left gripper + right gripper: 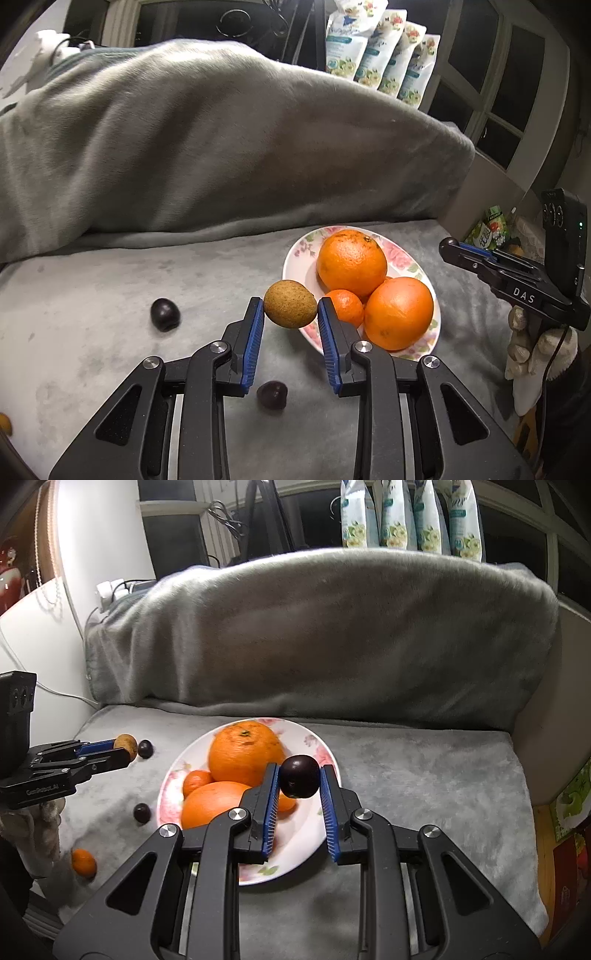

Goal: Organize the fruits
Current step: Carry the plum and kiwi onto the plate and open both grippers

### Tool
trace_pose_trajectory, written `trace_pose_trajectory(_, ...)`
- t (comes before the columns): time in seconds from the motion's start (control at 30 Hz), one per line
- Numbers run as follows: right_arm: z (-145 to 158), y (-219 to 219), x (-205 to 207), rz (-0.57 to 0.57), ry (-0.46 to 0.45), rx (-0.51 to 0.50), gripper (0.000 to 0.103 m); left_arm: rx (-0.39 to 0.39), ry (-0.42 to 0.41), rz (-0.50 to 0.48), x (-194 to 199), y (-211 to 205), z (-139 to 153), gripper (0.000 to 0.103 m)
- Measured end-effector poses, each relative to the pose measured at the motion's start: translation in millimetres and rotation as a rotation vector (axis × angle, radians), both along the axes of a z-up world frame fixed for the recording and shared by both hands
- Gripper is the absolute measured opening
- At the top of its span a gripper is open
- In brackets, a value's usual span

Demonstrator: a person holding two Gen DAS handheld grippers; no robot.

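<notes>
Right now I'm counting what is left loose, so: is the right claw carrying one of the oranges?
No, the right claw is shut on a dark plum, held above the floral plate.

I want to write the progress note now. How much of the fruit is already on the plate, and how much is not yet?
Done: two big oranges and a small mandarin lie on the floral plate.
In hand: the left gripper holds a brown kiwi; the right gripper holds a dark plum over the plate.
Left: two dark plums and one small mandarin on the grey blanket.
</notes>
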State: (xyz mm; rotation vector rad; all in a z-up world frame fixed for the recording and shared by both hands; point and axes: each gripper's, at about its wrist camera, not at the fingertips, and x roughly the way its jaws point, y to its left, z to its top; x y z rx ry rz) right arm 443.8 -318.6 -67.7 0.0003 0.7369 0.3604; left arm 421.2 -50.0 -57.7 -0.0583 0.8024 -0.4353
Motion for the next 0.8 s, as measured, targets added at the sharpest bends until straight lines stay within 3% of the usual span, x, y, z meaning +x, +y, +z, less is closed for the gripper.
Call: trace_pose_trajectory(0.8, -22, -2, 31, 0.019, 0.057, 0.014, 0.023, 0.004, 0.052, -0.046, 25, -21, -15, 0.028)
